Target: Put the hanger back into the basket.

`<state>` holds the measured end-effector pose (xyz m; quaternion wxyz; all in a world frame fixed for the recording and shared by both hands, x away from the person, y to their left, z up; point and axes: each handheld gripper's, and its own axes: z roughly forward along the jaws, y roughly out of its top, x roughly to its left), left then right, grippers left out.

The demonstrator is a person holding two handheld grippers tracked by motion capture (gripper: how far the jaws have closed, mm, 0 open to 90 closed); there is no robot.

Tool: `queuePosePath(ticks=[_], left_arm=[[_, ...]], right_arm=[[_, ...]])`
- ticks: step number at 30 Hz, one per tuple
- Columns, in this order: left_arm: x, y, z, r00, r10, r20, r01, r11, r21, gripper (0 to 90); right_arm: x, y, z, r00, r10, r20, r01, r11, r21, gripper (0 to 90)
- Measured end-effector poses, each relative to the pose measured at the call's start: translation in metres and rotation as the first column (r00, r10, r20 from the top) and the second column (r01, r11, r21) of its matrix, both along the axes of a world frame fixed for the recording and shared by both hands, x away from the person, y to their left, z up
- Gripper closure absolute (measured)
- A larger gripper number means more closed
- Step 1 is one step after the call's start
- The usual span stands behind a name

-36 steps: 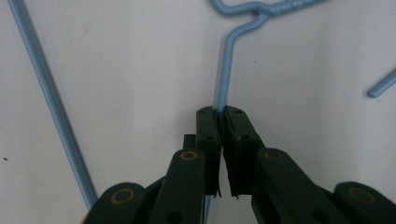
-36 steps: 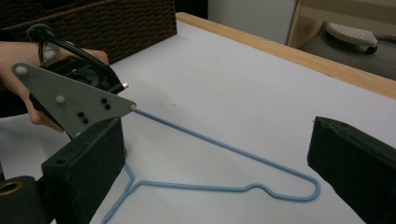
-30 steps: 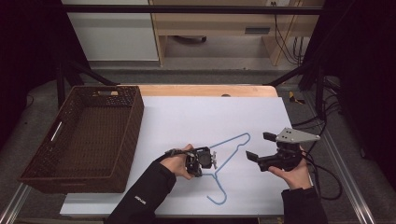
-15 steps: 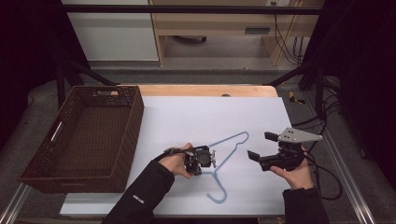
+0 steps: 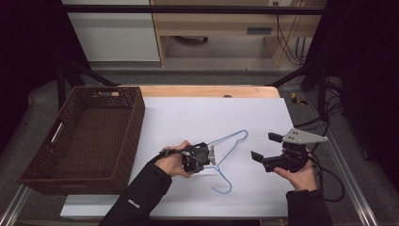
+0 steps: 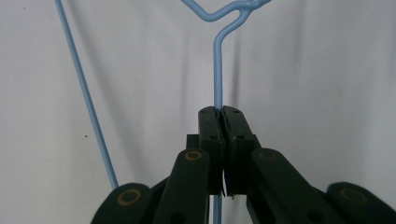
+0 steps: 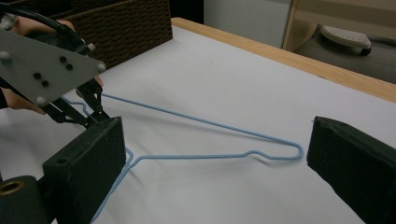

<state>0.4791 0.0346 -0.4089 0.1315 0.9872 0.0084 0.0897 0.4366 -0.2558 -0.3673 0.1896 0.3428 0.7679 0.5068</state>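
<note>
Even overhead light brightens the white table [image 5: 188,117] while the surroundings fall dark. Shadows are soft; the near jaws look slightly blurred, perhaps from closeness.

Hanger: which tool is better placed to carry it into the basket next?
Left, probably. The left tool is already shut on the blue hanger by its neck, and it sits nearer the wicker basket. The right tool is open, holds nothing and is farther from the basket.

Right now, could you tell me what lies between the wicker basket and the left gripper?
Bare white table cover alone separates the basket from the left gripper, as the high view shows.
</note>
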Motion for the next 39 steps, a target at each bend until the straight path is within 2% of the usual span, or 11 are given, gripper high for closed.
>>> queuePosePath(ticks=[4, 5, 10, 13, 22, 31, 33, 34, 37, 38, 39], left_arm=[[-0.002, 0.002, 0.008, 0.9990, 0.009, 0.044, -0.008, 0.9996, -0.025, 88.3], [-0.002, 0.004, 0.013, 0.9982, 0.013, 0.059, -0.010, 0.9988, -0.048, 88.3], [-0.002, 0.009, 0.026, 0.9976, 0.026, 0.065, -0.020, 0.9954, -0.093, 88.5], [-0.002, 0.013, 0.035, 0.9950, 0.042, 0.091, -0.029, 0.9908, -0.132, 88.6], [-0.001, 0.017, 0.056, 0.9905, 0.063, 0.122, -0.041, 0.9838, -0.175, 88.8], [-0.001, 0.022, 0.091, 0.9796, 0.100, 0.174, -0.061, 0.9735, -0.221, 88.7], [-0.002, 0.025, 0.108, 0.9748, 0.118, 0.189, -0.069, 0.9661, -0.249, 88.7], [-0.002, 0.025, 0.108, 0.9748, 0.118, 0.189, -0.069, 0.9661, -0.249, 88.7], [-0.002, 0.033, 0.129, 0.9679, 0.156, 0.197, -0.093, 0.9510, -0.295, 88.7], [-0.002, 0.033, 0.129, 0.9679, 0.156, 0.197, -0.093, 0.9510, -0.295, 88.7], [-0.002, 0.036, 0.135, 0.9663, 0.177, 0.187, -0.114, 0.9456, -0.305, 88.6]], right_arm=[[0.000, -0.001, 0.001, 1.0000, -0.002, 0.002, 0.002, 1.0000, 0.004, 4.9], [-0.001, -0.001, 0.001, 1.0000, -0.003, 0.004, 0.003, 1.0000, 0.005, 4.9], [-0.001, -0.002, 0.002, 1.0000, -0.003, 0.005, 0.003, 1.0000, 0.006, 4.9], [-0.002, -0.003, 0.002, 0.9999, -0.006, 0.008, 0.006, 0.9999, 0.013, 4.9], [-0.002, -0.006, 0.004, 0.9999, -0.008, 0.014, 0.008, 0.9998, 0.019, 5.0], [-0.005, -0.010, 0.007, 0.9996, -0.015, 0.024, 0.014, 0.9992, 0.038, 5.1], [-0.005, -0.010, 0.007, 0.9996, -0.016, 0.025, 0.015, 0.9992, 0.038, 5.0], [-0.005, -0.010, 0.007, 0.9996, -0.016, 0.025, 0.015, 0.9992, 0.038, 5.0], [-0.006, -0.011, 0.008, 0.9995, -0.017, 0.028, 0.015, 0.9989, 0.044, 5.0], [-0.006, -0.011, 0.008, 0.9995, -0.017, 0.028, 0.015, 0.9989, 0.044, 5.0], [-0.006, -0.012, 0.009, 0.9993, -0.022, 0.030, 0.020, 0.9987, 0.047, 5.0]])
